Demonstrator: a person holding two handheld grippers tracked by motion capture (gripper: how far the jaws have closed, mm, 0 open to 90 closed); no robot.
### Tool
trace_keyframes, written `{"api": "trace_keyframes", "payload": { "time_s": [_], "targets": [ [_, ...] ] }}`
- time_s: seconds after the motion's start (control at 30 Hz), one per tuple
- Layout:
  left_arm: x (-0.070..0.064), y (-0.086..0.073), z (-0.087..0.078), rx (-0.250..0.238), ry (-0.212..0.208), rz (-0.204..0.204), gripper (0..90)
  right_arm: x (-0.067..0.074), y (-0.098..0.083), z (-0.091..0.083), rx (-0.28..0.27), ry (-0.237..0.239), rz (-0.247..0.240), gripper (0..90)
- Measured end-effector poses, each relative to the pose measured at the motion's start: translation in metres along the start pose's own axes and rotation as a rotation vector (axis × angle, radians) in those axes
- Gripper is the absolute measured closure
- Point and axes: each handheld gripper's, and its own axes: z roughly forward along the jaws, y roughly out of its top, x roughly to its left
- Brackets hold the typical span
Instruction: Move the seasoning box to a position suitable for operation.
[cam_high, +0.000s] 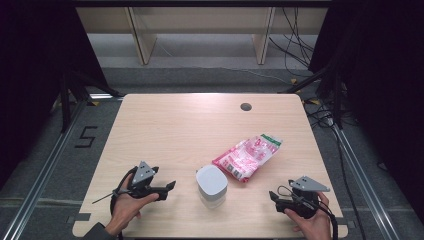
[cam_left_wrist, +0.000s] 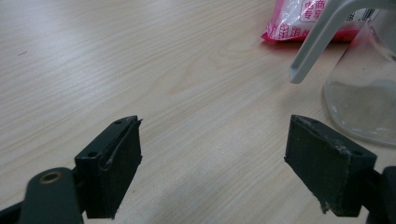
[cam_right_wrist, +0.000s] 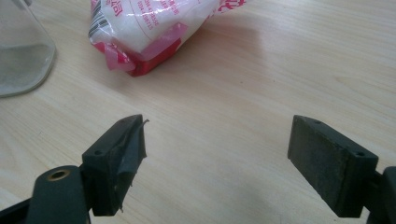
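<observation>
Both tools (cam_high: 172, 185) (cam_high: 271, 195) gaped empty | jar (cam_high: 211, 186) between, bag (cam_high: 247, 156) beyond | advice: steady jar, approach level.

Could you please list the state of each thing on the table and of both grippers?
Clear jar: upright, white lid on, a little powder at the bottom.
Pink-and-white bag: lying flat, looks sealed, beside the jar.
Left gripper: jaws open, nothing between them.
Right gripper: jaws open, nothing between them.
Table: bare light wood.
</observation>
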Motion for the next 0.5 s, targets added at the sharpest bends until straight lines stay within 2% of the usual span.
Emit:
{"api": "trace_keyframes", "payload": {
  "time_s": [0.03,0.1,0.13,0.17,0.2,0.23,0.27,0.3,0.4,0.5],
  "targets": [
    [-0.0001,-0.0002,0.0003,0.002,-0.004,-0.004,17.5,-0.0009,0.0002,0.0006,-0.003,0.003,-0.014,19.8],
    [0.0002,-0.0002,0.0007,0.005,-0.009,0.000,17.2,-0.0008,0.0002,0.0007,-0.003,0.003,-0.013,19.8],
    [-0.0006,-0.0002,0.0016,0.003,-0.005,-0.026,17.0,-0.0012,0.0002,0.0008,-0.002,0.002,-0.014,19.8],
    [-0.0008,-0.0004,0.0020,0.001,-0.006,-0.028,17.2,-0.0013,0.0002,0.0009,-0.001,0.002,-0.014,19.8],
    [-0.0007,-0.0003,0.0017,0.000,-0.004,-0.015,17.8,-0.0045,0.0004,0.0022,-0.012,0.000,-0.048,19.8],
    [-0.0010,-0.0001,0.0015,0.001,-0.007,-0.013,18.2,-0.0036,0.0006,0.0012,-0.001,0.004,-0.033,19.7],
    [-0.0021,0.0000,0.0017,-0.008,-0.009,-0.021,18.2,-0.0043,0.0007,0.0013,0.000,0.004,-0.043,19.7],
    [-0.0016,0.0006,0.0015,-0.010,-0.015,-0.007,18.2,-0.0043,0.0007,0.0015,-0.001,0.005,-0.043,19.7],
    [-0.0018,0.0027,0.0025,-0.027,-0.050,-0.002,19.2,-0.0043,0.0008,0.0019,0.002,0.006,-0.040,19.8],
    [-0.0027,0.0050,0.0049,-0.031,-0.063,0.017,24.3,-0.0045,0.0008,0.0023,0.003,0.010,-0.039,19.8]
  ]
}}
